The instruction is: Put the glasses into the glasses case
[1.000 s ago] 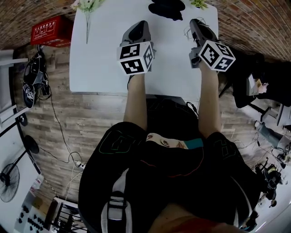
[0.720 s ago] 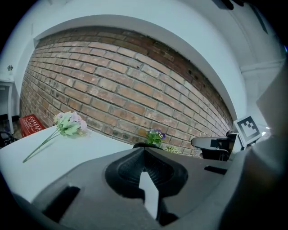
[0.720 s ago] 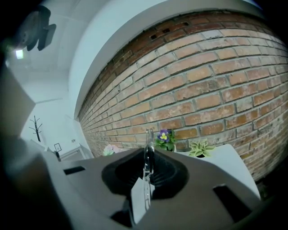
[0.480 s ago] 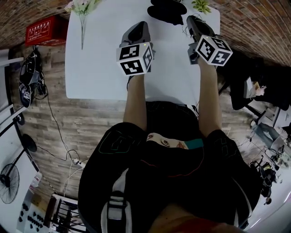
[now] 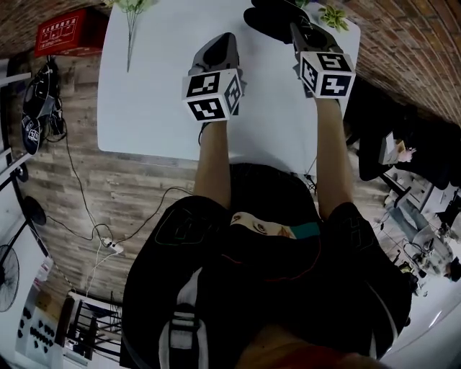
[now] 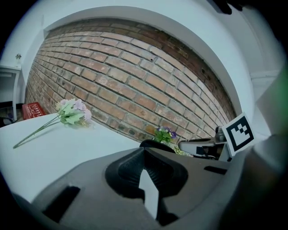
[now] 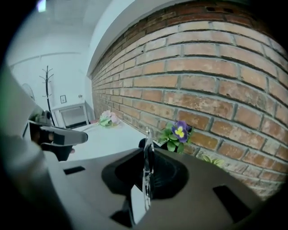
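Right gripper point(image 5: 297, 29) is pinching thin clear glasses point(image 7: 146, 173), showing edge-on only, beside the soft black glasses case point(image 5: 268, 20) running off the top edge; left gripper point(image 5: 225, 39) is hanging empty, jaws together, over the white table point(image 5: 155, 86).

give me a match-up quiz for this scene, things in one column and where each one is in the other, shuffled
Things
1. glasses
2. glasses case
3. flower sprig
4. red box

Places
a. off the white table, by the brick wall
b. held between the right gripper's jaws
c. lying at the table's far left corner
d. at the table's far edge, just ahead of the right gripper

Pairs: 1-b, 2-d, 3-c, 4-a
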`<state>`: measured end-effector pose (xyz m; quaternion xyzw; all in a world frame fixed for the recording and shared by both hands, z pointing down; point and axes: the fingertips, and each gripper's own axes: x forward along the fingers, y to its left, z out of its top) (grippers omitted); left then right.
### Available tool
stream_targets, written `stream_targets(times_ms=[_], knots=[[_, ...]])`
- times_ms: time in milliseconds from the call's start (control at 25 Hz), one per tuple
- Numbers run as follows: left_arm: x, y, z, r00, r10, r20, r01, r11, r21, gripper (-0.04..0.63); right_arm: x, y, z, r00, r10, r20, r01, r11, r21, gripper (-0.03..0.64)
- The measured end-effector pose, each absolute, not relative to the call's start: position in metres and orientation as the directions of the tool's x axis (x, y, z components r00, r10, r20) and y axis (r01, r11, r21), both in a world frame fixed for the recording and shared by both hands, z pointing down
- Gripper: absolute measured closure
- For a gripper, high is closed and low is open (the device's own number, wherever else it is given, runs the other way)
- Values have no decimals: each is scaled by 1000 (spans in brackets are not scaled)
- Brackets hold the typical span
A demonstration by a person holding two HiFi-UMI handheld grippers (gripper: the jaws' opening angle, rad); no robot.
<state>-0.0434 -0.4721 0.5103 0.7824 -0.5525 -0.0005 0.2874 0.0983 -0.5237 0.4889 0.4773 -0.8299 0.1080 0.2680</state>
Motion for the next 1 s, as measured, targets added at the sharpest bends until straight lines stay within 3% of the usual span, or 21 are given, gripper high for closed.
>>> stream_targets(times_ms=[280, 1000], knots=[[-43, -471, 513, 403, -860, 311, -864, -245, 441, 597, 87, -543, 512, -310, -697, 647, -794, 564, 227, 577], [-72, -464, 531, 394, -853, 342, -873, -231, 428, 597, 56, -565, 583, -154, -577, 802, -636, 679, 367, 574]])
